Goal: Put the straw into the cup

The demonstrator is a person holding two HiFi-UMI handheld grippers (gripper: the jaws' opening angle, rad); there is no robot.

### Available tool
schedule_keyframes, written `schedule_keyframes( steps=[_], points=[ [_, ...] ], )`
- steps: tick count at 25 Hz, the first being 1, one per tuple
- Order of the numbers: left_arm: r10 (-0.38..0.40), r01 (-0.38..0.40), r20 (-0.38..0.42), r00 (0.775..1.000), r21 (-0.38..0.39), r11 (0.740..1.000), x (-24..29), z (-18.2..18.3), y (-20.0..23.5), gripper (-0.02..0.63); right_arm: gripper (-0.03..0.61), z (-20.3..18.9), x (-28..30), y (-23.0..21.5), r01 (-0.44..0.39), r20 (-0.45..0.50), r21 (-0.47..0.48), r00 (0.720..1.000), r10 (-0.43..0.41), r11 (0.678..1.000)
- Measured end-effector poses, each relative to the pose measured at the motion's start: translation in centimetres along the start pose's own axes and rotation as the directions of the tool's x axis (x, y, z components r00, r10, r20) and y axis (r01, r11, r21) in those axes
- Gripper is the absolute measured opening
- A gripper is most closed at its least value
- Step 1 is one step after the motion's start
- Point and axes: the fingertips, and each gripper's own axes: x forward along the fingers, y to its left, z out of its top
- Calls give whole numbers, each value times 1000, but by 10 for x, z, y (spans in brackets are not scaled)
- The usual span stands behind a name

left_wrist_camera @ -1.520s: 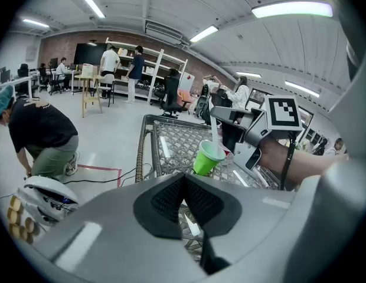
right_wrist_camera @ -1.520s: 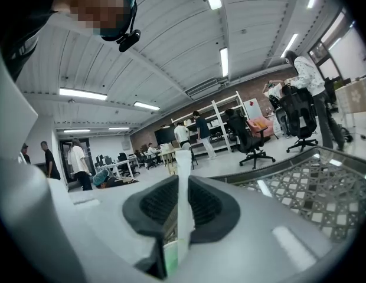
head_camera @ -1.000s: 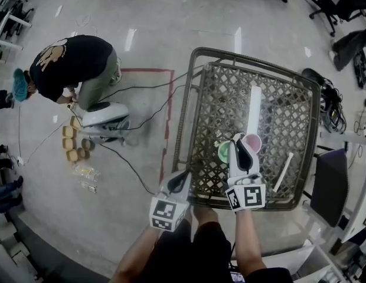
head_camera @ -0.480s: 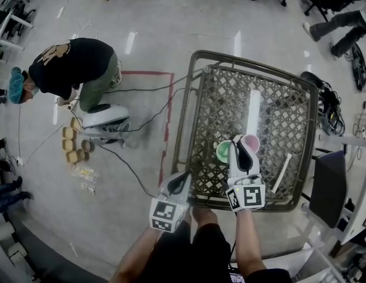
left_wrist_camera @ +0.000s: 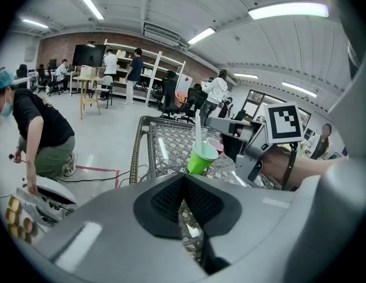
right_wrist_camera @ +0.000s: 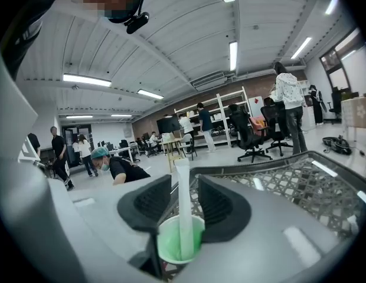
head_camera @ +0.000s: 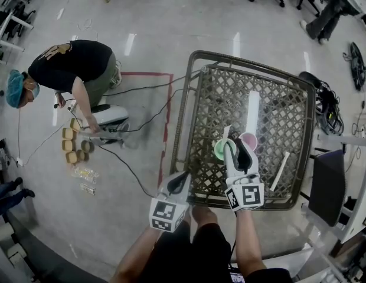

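Head view: white straw [head_camera: 226, 135], green cup [head_camera: 219, 152]

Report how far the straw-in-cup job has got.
Done: the straw stands with its lower end inside the green cup. In hand: the right hand-held gripper has its jaws apart on either side of the straw, apparently not pinching it. The left hand-held gripper is shut and empty. Left: probably just drawing the right one clear. What looks like a second straw lies on the mesh table.

Open workshop-lab, strip lights [right_wrist_camera: 233, 55], shelving [left_wrist_camera: 153, 69], office chairs [right_wrist_camera: 248, 137], floor cables [head_camera: 329, 108].
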Motion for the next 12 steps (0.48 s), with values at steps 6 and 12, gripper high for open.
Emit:
schedule_keyframes(
  steps=[6,12],
  points=[
    [-3,2,21,1000,14,1000,-10,12,-7,6,149,12,-10,7,-13,-1,-6,1000,13,1000],
    [-12,10,66,998,38,999,-28,41,-20,6,146,38,-31,19,-16,-10,-32,1000,16,999]
  ],
)
